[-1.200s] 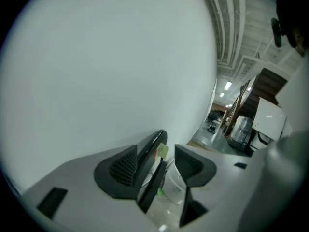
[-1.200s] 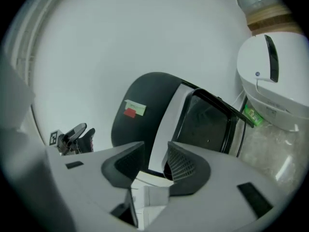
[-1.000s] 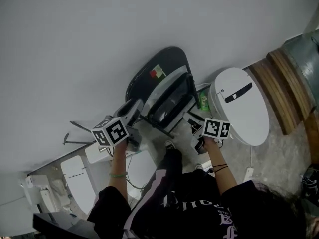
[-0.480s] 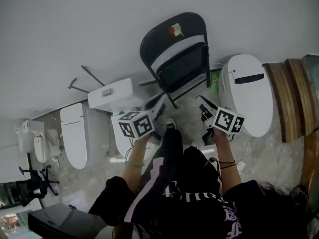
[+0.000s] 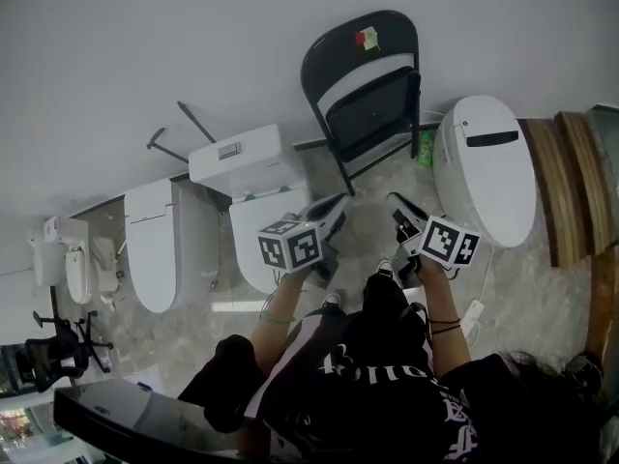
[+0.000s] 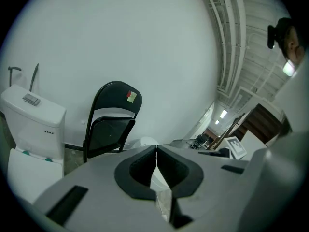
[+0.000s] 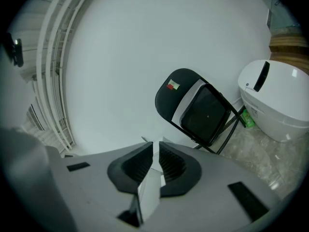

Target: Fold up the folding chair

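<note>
Note the folding chair [image 5: 371, 114], seemingly folded, leaning on the wall [image 5: 193, 46] just beside a white toilet [image 5: 484, 167], well apart from the left tongs [image 5: 332, 208], shut tight on nothing, and the right tongs [image 5: 400, 207], barely open and empty; beware of a fall through feet slipping on the floor [image 5: 527, 303].

- tank toilet [image 5: 242, 160] mid-left, against wall
- second toilet [image 5: 160, 249] just left of it
- third toilet [image 5: 488, 177] right
- green bottle [image 5: 427, 148] near its base
- planks [image 5: 561, 182] far right
- office chair [image 5: 53, 351] bottom left
</note>
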Demonstrator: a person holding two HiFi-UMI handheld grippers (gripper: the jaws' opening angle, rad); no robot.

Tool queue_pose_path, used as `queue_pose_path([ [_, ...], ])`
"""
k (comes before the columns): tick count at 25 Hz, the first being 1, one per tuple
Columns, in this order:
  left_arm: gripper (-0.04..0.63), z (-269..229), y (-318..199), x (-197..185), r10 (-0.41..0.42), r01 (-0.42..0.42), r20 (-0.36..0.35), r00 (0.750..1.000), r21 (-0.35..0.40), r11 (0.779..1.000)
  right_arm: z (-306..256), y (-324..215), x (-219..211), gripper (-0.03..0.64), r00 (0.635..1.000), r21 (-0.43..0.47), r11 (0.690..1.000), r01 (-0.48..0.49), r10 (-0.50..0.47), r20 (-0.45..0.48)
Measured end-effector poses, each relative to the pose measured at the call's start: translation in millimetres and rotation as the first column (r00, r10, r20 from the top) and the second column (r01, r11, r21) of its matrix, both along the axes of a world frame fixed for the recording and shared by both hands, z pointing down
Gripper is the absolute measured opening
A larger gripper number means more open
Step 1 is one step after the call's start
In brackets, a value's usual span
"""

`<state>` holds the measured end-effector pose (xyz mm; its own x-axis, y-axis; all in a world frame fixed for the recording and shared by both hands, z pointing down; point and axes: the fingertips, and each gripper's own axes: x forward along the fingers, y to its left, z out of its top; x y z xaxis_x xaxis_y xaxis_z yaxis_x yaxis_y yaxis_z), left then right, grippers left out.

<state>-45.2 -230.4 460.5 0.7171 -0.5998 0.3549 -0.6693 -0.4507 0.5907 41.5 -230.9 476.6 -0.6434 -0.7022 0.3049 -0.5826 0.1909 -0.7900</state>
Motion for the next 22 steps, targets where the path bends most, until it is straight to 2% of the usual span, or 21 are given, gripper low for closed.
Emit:
queue_pose_path([
  [5, 0.006, -9, 62, -45, 0.017, -0.018, -0.082, 0.996, -0.012, 1.0, -4, 56, -50, 0.047, 0.999, 0.017, 0.999, -0.031, 0.032, -0.017],
  [9, 0.006, -1, 118, -87, 0.069, -0.07, -0.053, 0.996, -0.014, 0.997, -11, 103, -94, 0.041, 0.998, 0.036, 0.998, -0.05, 0.051, -0.034],
  [12, 0.006, 5, 154, -105, 0.109, -0.11, -0.049, 0.993, -0.022, 0.994, -18, 136, -114, 0.04, 0.996, 0.056, 0.996, -0.073, 0.076, -0.056],
  [17, 0.006, -1, 197, -109, 0.171, -0.171, -0.046, 0.984, -0.003, 0.985, -29, 184, -125, 0.037, 0.99, 0.077, 0.988, -0.133, 0.137, -0.039],
  [22, 0.006, -12, 236, -94, 0.208, -0.207, -0.056, 0.977, 0.018, 0.978, -37, 230, -123, 0.037, 0.988, 0.09, 0.986, -0.143, 0.147, -0.035],
])
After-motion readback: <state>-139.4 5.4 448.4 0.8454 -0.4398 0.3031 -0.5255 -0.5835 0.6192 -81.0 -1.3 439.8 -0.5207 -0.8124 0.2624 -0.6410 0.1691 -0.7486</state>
